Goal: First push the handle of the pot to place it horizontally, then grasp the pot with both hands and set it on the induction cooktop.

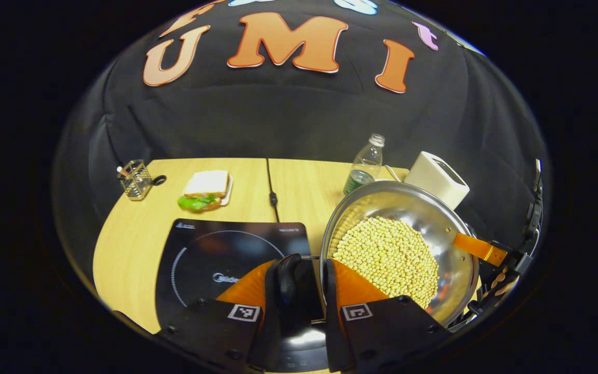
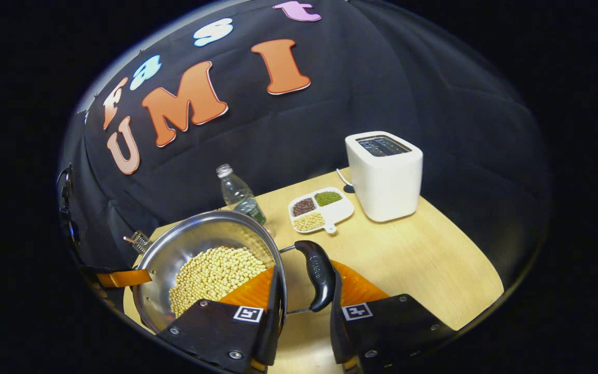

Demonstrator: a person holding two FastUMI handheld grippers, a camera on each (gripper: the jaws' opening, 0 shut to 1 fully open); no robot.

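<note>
A steel pot [image 1: 449, 244] full of soybeans [image 1: 390, 254] hangs tilted just right of the black induction cooktop [image 1: 200, 254]. In the left gripper view, my left gripper [image 1: 307, 262] is shut on the pot's near black handle [image 1: 289, 278], over the cooktop's right part. The right gripper [image 1: 491, 252] holds the far side. In the right gripper view, the pot [image 2: 195, 244] sits at the left and my right gripper [image 2: 307, 272] is shut on its other black handle [image 2: 318, 275]. The left gripper [image 2: 117, 278] shows beyond the pot's far rim.
A sandwich on a plate [image 1: 205, 189], a wire holder [image 1: 135, 179] and a cable [image 1: 270, 189] lie behind the cooktop. A plastic bottle [image 2: 236, 195], a divided dish of beans [image 2: 320, 208] and a white toaster [image 2: 384, 174] stand on the wooden table [image 2: 423, 265].
</note>
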